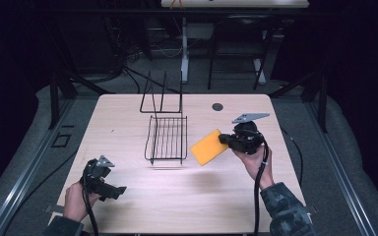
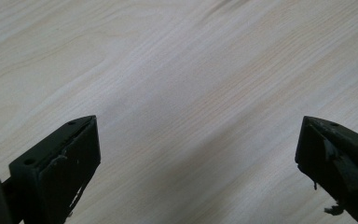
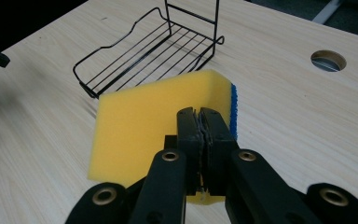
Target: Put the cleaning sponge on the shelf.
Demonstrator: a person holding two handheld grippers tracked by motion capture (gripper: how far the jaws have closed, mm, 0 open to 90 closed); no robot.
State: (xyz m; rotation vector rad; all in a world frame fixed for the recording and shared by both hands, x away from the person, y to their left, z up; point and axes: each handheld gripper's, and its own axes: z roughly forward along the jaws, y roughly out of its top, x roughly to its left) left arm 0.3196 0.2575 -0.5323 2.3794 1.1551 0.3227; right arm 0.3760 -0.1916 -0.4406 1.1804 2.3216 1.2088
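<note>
A yellow sponge (image 1: pixel 207 147) with a blue scouring side is pinched at one end by my right gripper (image 1: pixel 225 141), just right of a black wire rack (image 1: pixel 166 140) that stands mid-table. In the right gripper view the jaws (image 3: pixel 200 114) are pressed together on the sponge (image 3: pixel 140 126), whose edge is squeezed thin, and the rack (image 3: pixel 144 51) lies beyond it. My left gripper (image 1: pixel 120 191) rests low near the table's front left. In the left gripper view it (image 2: pixel 198 121) stands wide open over bare wood.
The light wooden table (image 1: pixel 177 196) has a round cable hole (image 1: pixel 217 106) at the back right of the rack, also seen as the hole (image 3: pixel 328 60) in the right gripper view. Dark floor, table legs and cables lie beyond the far edge.
</note>
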